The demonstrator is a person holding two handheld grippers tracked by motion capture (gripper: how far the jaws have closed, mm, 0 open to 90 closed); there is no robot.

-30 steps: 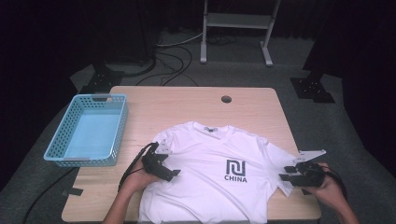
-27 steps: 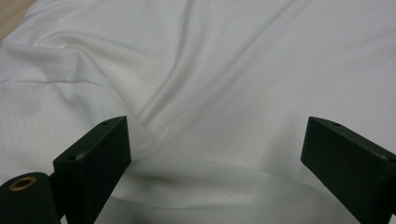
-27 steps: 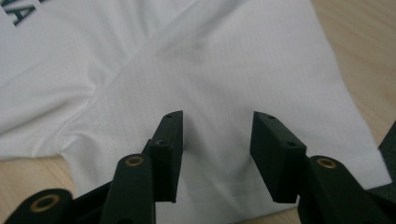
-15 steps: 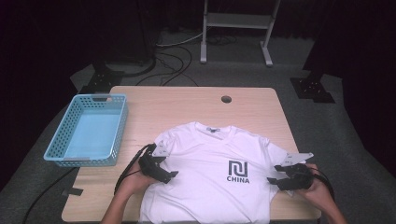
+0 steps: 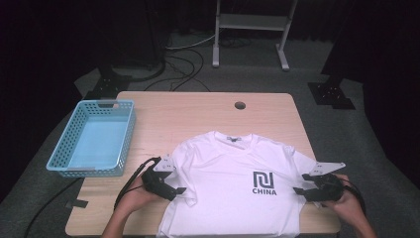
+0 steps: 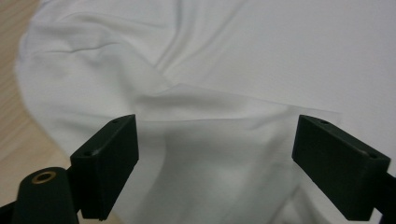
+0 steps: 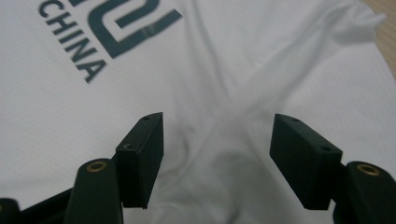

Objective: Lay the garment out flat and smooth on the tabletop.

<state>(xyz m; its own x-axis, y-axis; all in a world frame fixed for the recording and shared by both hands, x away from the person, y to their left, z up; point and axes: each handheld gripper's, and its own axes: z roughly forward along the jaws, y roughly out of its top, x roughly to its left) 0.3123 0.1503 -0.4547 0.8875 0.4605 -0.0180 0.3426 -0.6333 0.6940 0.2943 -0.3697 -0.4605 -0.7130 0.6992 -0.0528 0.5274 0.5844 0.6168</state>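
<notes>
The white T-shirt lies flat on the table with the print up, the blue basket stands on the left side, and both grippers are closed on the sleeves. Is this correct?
Not quite: both grippers are open, not closed. In the gripper views, the left gripper and right gripper hold their fingers wide apart over the white T-shirt. The rest holds: print up, blue basket on the left.

High view looks down from the near side; both gripper views sit close over the shirt (image 5: 237,188), facing inward.

Left gripper (image 5: 179,190), right gripper (image 5: 299,190): jaws spread wide, pointing inward, low.
</notes>
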